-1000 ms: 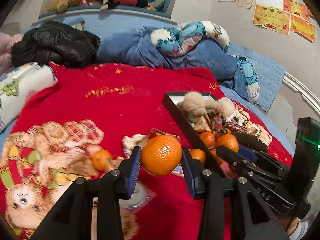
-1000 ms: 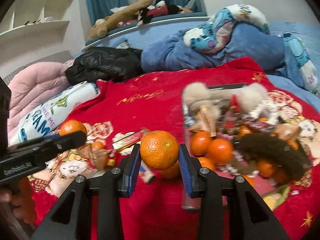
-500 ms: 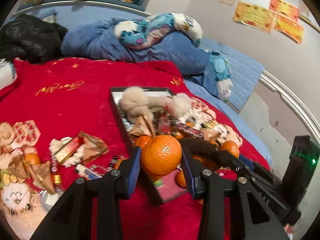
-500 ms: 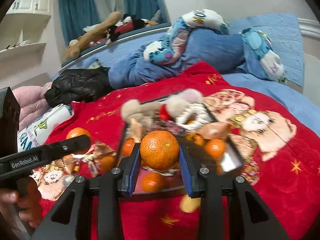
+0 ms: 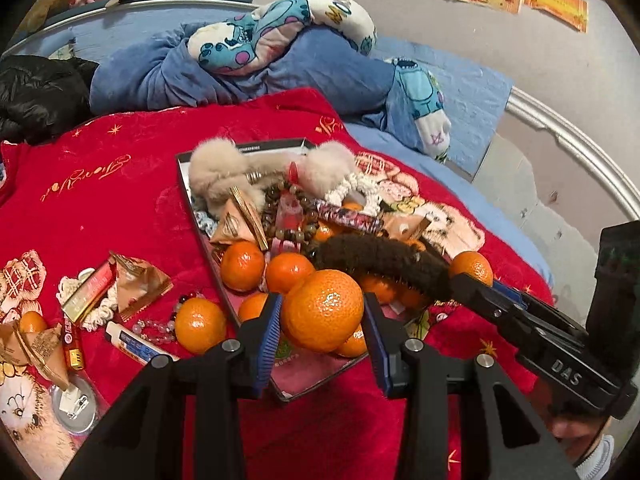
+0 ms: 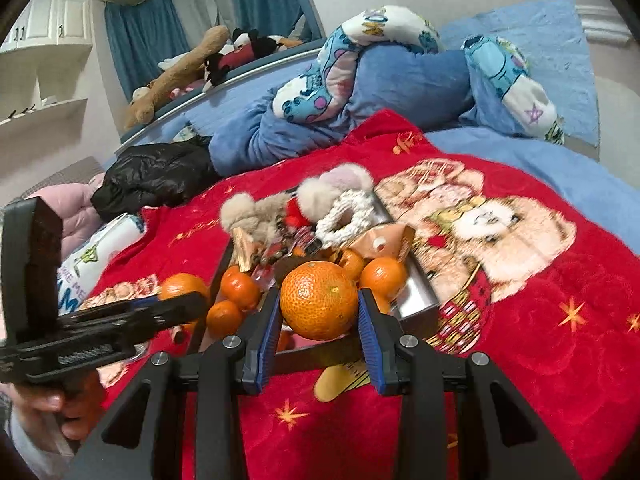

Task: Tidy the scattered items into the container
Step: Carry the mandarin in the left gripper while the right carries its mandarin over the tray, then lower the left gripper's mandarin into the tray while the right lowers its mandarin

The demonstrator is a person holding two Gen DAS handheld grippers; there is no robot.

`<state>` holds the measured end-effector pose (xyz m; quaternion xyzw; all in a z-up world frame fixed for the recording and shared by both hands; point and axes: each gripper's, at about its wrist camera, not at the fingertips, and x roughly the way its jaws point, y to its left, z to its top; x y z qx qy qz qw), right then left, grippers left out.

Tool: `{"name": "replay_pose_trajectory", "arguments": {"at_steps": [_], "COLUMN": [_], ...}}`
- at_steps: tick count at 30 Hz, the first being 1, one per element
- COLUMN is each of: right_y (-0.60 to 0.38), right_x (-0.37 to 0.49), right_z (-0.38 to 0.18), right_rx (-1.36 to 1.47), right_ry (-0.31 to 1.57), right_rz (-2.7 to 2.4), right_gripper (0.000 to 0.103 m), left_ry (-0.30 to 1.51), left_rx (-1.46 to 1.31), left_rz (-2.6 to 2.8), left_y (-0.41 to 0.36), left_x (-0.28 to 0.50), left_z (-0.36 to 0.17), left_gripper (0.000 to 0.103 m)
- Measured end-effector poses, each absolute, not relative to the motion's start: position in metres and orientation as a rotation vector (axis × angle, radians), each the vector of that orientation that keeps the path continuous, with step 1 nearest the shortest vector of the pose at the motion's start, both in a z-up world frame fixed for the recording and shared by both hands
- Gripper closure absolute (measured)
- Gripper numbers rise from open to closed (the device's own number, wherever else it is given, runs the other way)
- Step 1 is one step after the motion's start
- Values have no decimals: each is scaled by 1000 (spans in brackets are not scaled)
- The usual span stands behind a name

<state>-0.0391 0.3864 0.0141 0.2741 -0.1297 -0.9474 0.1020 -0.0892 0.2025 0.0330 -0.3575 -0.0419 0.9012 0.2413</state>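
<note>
Red patterned blanket (image 5: 132,200) covers the bed, with blue bedding heaped at twelve o'clock. At nine o'clock of the left wrist view, loose items lie on the blanket: snack wrappers (image 5: 132,280), a small tube (image 5: 134,342) and a lone tangerine (image 5: 200,326) just beside the tray (image 5: 186,184). The tray sits at centre, piled with furry earmuffs (image 5: 224,170), beads, packets, a dark fuzzy hair clip (image 5: 384,258) and several tangerines. The left gripper (image 5: 322,326) pinches a tangerine (image 5: 322,310) above the tray's near end. At three o'clock, the right gripper (image 6: 318,322) likewise clamps its own tangerine (image 6: 318,300) over the tray's near end, seen in its own view.
</note>
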Motion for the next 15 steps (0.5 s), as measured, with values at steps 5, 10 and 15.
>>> {"name": "replay_pose_trajectory", "arguments": {"at_steps": [5,10,15], "right_y": [376,377,381], "right_x": [-43,-44,-39], "right_z": [12,11,15], "right_rx": [810,810,776], "right_ry": [-398,-444,-477], "right_rz": [-2706,-2643,-2612], "right_gripper": [67,67,67], "left_ry": [-86,-53,-63], "left_rx": [-1043,-1073,-1073], "left_rz": [2481,2493,2479], "left_y": [206,210,210], "left_x": [-96,-98,-100], "left_z": [23,18,16], "left_gripper": [62,62,62]}}
